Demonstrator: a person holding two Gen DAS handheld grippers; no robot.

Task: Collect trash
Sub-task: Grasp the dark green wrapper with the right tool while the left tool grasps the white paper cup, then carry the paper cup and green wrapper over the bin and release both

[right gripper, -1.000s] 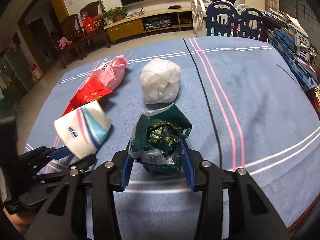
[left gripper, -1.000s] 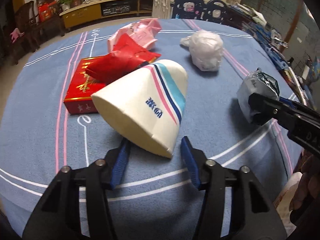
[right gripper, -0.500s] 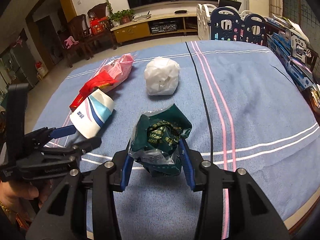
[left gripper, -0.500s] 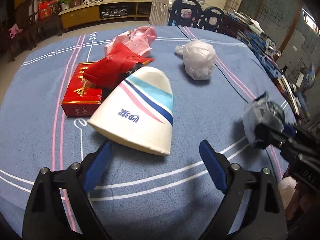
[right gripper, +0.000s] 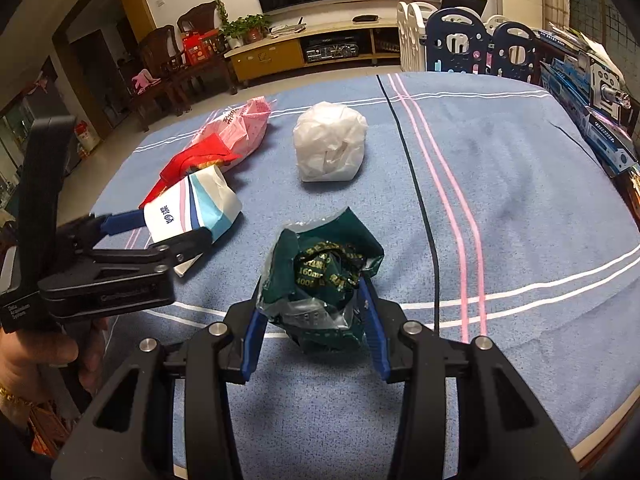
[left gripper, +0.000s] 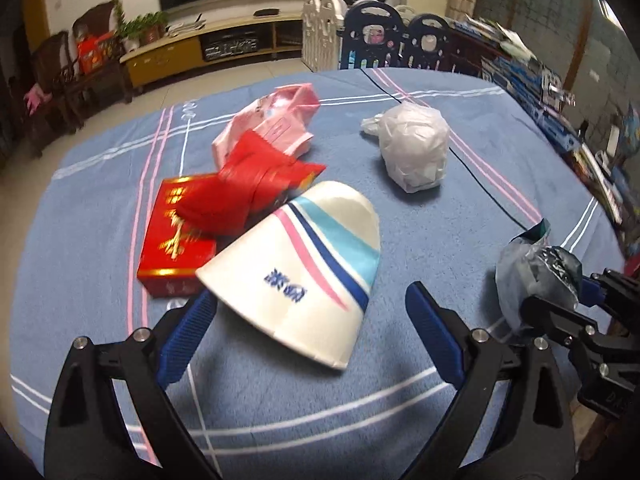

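Cup (left gripper: pixel 296 272) lies rim-first toward wide left tongs (left gripper: pixel 308 340); right tongs (right gripper: pixel 312 320) clamp wrapper (right gripper: pixel 320 280).

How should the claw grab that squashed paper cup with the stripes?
Grip the paper cup across its flattened wide end, coming in low from the near side, where the open left gripper already straddles it. The cup lies on its side, its far end leaning on the red box, so the near end is free.

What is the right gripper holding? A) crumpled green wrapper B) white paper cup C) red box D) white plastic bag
A: the right gripper is shut on the crumpled green wrapper, with both blue pads pressed against its sides.
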